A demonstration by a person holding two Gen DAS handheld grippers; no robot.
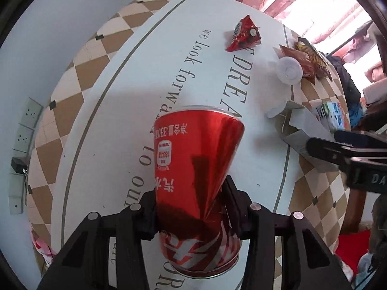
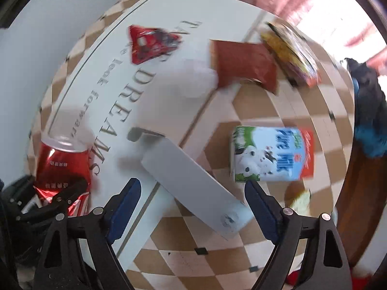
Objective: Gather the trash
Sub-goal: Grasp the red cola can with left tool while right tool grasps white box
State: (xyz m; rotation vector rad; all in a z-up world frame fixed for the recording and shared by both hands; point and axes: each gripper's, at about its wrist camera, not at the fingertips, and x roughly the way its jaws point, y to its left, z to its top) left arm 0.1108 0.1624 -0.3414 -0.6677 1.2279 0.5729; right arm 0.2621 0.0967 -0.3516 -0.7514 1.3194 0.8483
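Checkered brown-and-cream tabletop (image 2: 254,111) carrying a white printed mat (image 1: 135,91), with pink curtains behind. Left gripper (image 1: 191,207): both fingers are clamped against the sides of a dented red soda can (image 1: 198,169), which is held above the mat with its printed text upside down. Right gripper (image 2: 193,207): fingers spread wide apart and gripping nothing, a flat grey cardboard box (image 2: 193,181) lying between them, partly on the mat's edge and partly on the checkered surface. Beyond the box, on the checkered surface, lies a milk carton (image 2: 273,154). Farther from the box, a crumpled red wrapper (image 1: 244,33) rests on the mat, a white round lid (image 1: 289,70) sits near the mat's edge, and a dark red snack bag (image 2: 244,62) lies beside a yellow-and-black packet (image 2: 290,53).
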